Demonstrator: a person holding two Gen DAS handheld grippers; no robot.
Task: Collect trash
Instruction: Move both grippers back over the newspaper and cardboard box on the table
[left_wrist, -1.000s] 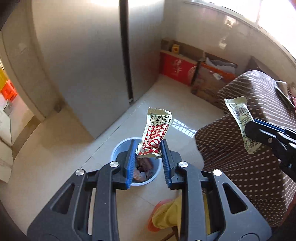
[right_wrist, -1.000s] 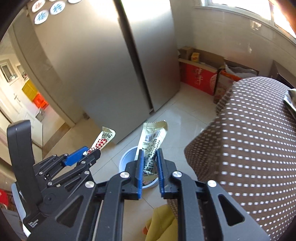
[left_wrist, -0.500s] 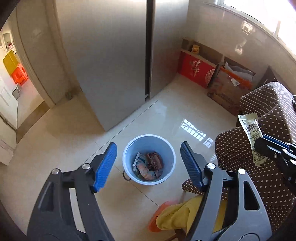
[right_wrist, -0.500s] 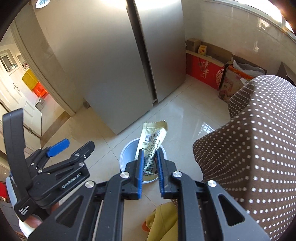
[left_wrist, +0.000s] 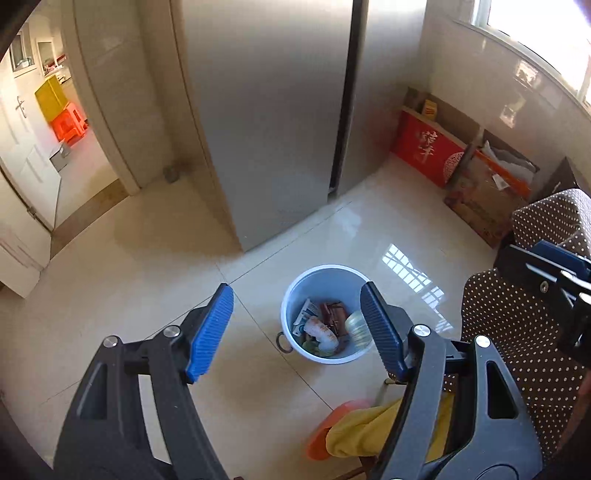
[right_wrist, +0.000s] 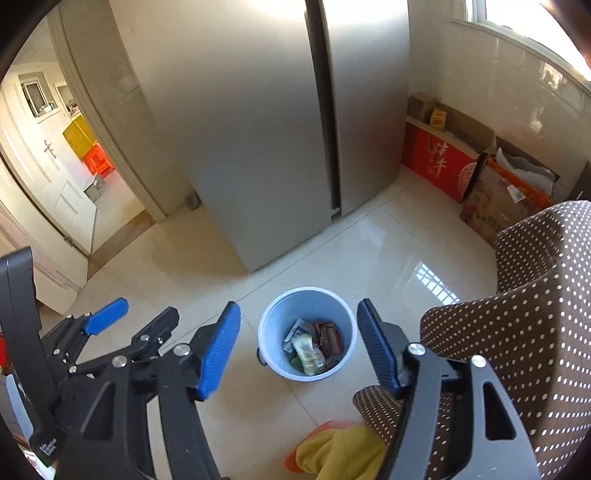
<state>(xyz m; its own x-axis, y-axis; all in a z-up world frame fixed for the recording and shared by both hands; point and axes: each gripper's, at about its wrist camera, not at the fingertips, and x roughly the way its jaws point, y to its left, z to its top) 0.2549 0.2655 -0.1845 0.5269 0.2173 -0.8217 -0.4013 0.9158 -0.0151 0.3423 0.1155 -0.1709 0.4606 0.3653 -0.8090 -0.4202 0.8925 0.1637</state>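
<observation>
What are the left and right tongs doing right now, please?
Left tongs: open, holding nothing.
Right tongs: jaws have just been opening, nothing between them.

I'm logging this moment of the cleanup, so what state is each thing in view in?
Left gripper: jaws wide open, nothing between them.
Right gripper: jaws just opened, nothing between them.
Blue bin: upright on the floor, no lid, wrappers inside.
Wrappers: lying loose at the bin's bottom.
Fridge: both doors shut.
White door: standing open.
</observation>
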